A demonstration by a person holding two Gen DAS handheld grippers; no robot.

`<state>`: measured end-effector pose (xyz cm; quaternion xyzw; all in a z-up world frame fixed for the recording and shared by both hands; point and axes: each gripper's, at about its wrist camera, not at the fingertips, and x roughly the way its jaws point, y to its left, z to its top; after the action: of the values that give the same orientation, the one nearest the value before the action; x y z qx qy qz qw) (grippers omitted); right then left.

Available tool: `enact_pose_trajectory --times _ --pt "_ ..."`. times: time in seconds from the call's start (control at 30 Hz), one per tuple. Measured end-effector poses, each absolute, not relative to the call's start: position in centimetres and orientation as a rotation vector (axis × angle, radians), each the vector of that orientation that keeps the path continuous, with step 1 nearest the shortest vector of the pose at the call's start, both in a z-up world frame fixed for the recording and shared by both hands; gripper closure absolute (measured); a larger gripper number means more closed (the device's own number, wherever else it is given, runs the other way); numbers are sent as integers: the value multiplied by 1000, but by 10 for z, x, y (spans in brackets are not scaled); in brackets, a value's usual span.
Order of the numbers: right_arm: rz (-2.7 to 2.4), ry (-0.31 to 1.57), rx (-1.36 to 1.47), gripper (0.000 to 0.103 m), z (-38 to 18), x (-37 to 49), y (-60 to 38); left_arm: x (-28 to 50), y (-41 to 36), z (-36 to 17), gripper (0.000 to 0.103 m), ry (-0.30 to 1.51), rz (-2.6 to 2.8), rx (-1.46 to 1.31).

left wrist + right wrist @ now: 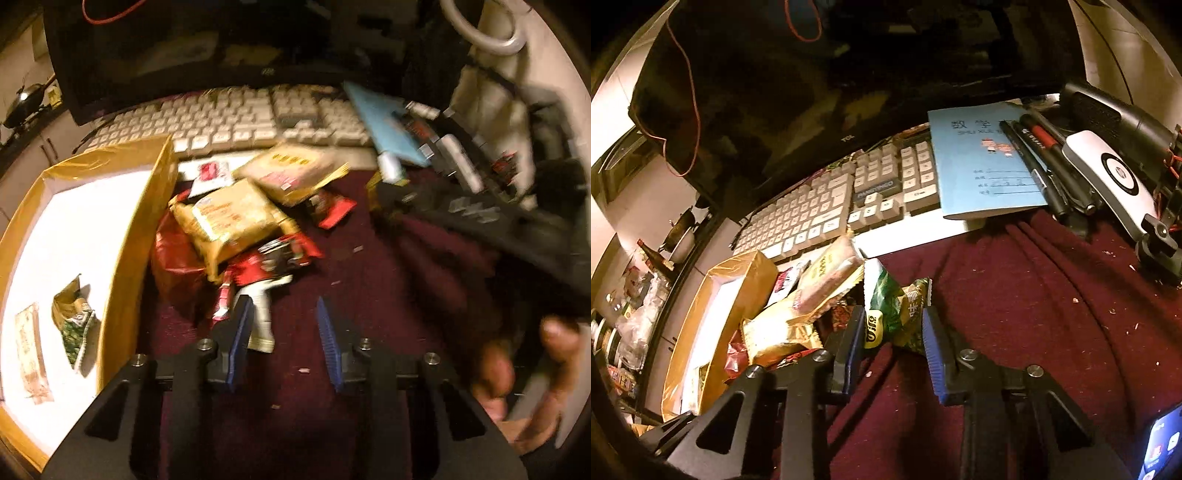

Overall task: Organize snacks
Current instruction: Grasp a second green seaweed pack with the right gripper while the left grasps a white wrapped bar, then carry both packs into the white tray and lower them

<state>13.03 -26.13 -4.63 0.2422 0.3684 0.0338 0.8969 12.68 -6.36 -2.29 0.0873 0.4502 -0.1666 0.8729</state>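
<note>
Between the right tongs (894, 332), half-closed, sits a crinkled green foil snack packet (886, 314); contact unclear. Left tongs (284, 325) gape narrowly, empty, beside a red-white sachet (258, 291). Grip firmly, then carry toward ten o'clock into the gold-rimmed cardboard box (738, 280).

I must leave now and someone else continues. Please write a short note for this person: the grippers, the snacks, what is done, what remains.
Left gripper: jaws apart, nothing between the pads; a red-and-white packet lies just ahead, by the left finger.
Right gripper: a green snack bag sits between the jaws; whether the pads press on it is not clear.
Gold-rimmed box: two small packets already inside.
Left to do: the pile of yellow packets and red ones on the maroon cloth, before the keyboard, is not yet sorted.
</note>
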Motion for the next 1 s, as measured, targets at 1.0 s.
enact_pose_trajectory --times 1.0 --pt "307 677 445 72 -27 120 -233 89 12 37 88 759 -365 -136"
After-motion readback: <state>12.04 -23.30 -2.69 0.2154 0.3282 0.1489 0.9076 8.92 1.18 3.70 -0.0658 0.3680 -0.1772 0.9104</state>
